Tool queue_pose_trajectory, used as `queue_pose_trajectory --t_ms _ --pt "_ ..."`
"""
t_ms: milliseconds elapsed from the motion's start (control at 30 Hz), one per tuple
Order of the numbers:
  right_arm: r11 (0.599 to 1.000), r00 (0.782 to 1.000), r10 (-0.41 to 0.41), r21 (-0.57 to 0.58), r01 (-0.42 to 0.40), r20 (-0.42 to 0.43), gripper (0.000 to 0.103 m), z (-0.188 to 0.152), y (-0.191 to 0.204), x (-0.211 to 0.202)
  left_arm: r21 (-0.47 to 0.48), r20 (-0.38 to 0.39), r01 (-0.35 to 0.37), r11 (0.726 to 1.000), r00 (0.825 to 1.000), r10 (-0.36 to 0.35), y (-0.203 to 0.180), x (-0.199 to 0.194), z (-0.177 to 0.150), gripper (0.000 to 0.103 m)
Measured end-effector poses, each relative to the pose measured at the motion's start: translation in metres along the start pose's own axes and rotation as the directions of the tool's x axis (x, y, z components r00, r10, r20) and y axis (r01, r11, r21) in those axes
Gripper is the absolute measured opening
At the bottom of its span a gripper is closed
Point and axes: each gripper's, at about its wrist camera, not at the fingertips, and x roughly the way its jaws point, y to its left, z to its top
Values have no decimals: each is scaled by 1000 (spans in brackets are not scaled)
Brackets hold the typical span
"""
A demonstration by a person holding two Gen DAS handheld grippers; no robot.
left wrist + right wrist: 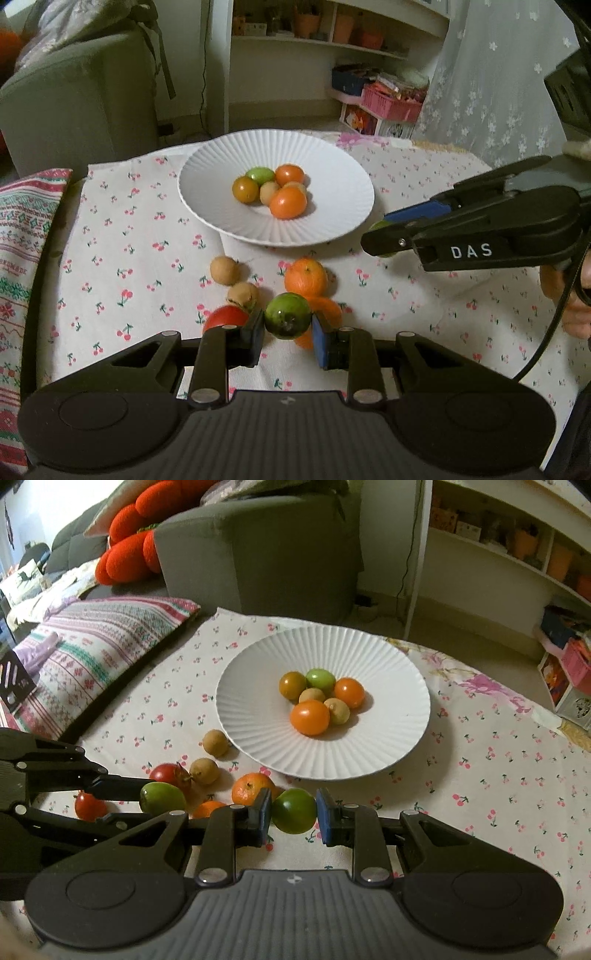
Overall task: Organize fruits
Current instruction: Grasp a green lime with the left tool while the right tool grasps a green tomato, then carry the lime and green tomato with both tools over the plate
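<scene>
A white ribbed plate [229,155] [388,657] holds several small fruits: orange, green and tan ones [288,202] [309,717]. My left gripper [288,328] is shut on a green fruit [288,320], also seen in the right wrist view [162,797]. My right gripper [294,812] is shut on another green fruit [294,810]; in the left wrist view that gripper [380,232] hangs by the plate's right rim. On the cloth in front of the plate lie two tan fruits [224,270] [215,743], mandarins [306,277] [253,786] and red tomatoes [225,318] [168,772].
A cherry-print cloth [129,258] [498,775] covers the table. A striped cushion [92,642] lies at the left edge, a grey sofa [258,554] behind. White shelves [332,37] and a pink basket [391,101] stand beyond the table.
</scene>
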Motion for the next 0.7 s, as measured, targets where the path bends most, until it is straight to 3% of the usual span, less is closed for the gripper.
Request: queue_pose_trajectory --t_ms 300,433,700 --pt "996 996 3 86 -10 87 23 7 -11 -14 -37 88 -11 999 996 15 13 -16 17 14" --pt "990 989 35 131 -54 143 23 9 -16 -23 -88 129 -15 996 991 26 27 -22 26 14" --pt "989 977 66 119 -92 201 23 15 -12 -36 -108 164 3 994 986 15 24 -24 32 14"
